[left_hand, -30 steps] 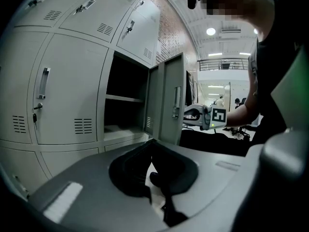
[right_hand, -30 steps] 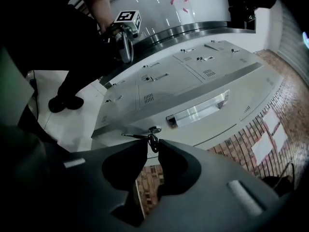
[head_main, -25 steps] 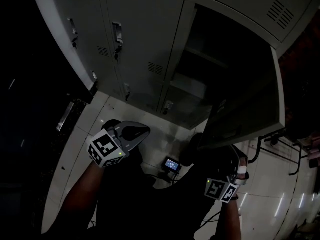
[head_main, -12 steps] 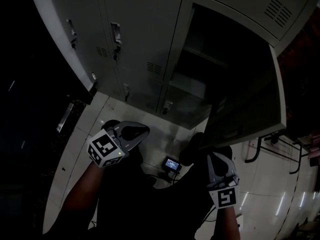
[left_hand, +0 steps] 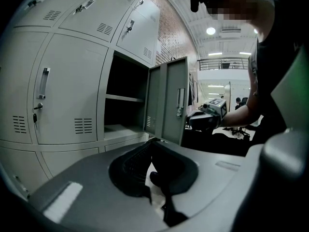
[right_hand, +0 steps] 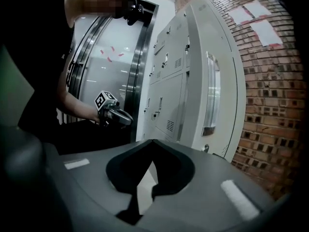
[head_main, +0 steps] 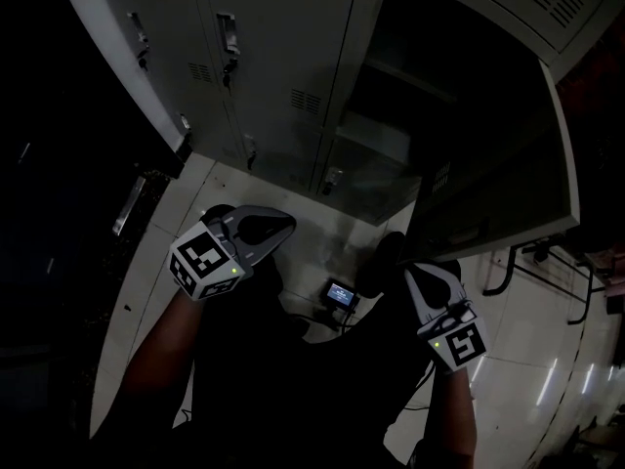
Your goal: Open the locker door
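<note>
The grey locker [head_main: 391, 115] stands open, its dark inside and shelf [left_hand: 123, 100] showing. Its door [head_main: 508, 164] is swung wide toward me, and the right gripper view shows the door's outer face [right_hand: 227, 95] with the long handle [right_hand: 211, 93]. My left gripper [head_main: 283, 225] hangs low at the left, away from the lockers, jaws shut on nothing [left_hand: 153, 140]. My right gripper [head_main: 410, 274] is held just below the open door's bottom edge, apart from it. Its jaws [right_hand: 152, 141] are shut and hold nothing.
Closed lockers with handles [head_main: 227, 37] fill the left of the bank. A small lit device [head_main: 340, 294] lies on the pale tiled floor between my arms. A brick wall [right_hand: 275, 110] rises right of the lockers. A dark metal frame [head_main: 508, 272] stands under the door.
My right gripper has come up from the lower right toward the open door's bottom edge, and its jaws have closed. The left gripper has barely moved.
</note>
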`<state>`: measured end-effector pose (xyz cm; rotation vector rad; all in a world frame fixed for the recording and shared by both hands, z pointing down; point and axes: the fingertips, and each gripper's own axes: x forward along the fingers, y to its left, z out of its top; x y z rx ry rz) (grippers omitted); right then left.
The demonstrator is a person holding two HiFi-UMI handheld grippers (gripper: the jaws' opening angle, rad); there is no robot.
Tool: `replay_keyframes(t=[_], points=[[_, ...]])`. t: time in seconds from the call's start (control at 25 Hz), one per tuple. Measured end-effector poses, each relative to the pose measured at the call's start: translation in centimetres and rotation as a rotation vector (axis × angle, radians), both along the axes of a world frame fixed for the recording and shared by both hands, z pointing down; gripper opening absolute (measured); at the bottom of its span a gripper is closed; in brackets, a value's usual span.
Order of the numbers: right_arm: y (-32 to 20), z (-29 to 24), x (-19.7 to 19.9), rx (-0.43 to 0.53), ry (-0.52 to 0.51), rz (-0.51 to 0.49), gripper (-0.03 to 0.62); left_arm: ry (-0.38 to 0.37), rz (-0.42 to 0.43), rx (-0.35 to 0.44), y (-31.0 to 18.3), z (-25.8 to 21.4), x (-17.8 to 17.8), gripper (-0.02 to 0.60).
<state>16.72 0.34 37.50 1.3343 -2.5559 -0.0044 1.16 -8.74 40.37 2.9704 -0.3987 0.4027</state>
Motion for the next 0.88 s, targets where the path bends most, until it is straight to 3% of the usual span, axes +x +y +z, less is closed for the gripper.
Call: replay_keyframes(t=[0.88], points=[[0.40, 0.06, 0.00, 0.020, -0.033, -0.020, 0.002, -0.011, 0.000, -0.005, 0.39, 0.38, 0.13, 0.011]])
